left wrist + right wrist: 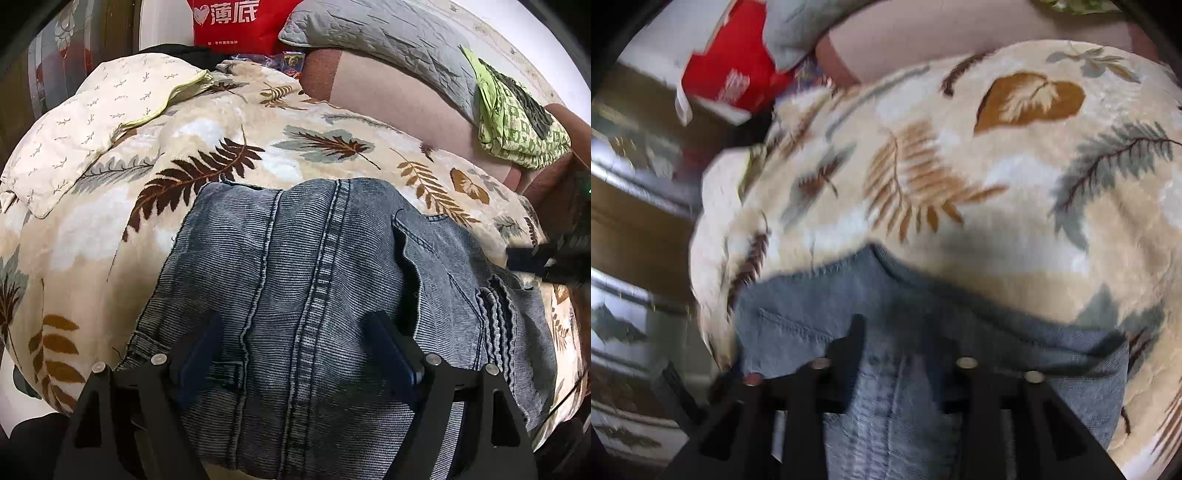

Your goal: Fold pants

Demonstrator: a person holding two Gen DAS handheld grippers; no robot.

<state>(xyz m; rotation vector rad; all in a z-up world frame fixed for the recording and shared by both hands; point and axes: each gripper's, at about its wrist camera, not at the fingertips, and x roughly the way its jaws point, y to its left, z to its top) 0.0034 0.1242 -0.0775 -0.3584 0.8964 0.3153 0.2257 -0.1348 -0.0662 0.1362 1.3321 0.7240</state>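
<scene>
Broadly, folded jeans (314,295) sit mid-blanket (92,240), open margins leftward.

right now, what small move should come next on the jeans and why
Probably lift the right claw clear and regrip the right edge: the jeans lie folded on the blanket, bunched on that side, and both claws stand open, the left claw over the middle seam.

Faded blue-grey denim pants (314,288), matt and finely ribbed with raised double-stitched seams, lie on a plush cream fleece blanket printed with brown and teal leaves (229,122). At 10 o'clock sits a smooth cream cotton pillow with a sprig print (77,133); at 1 o'clock, a grey quilted cloth cover (388,33). Both matt black plastic gripper frames carry shiny metal pins (432,359).
</scene>
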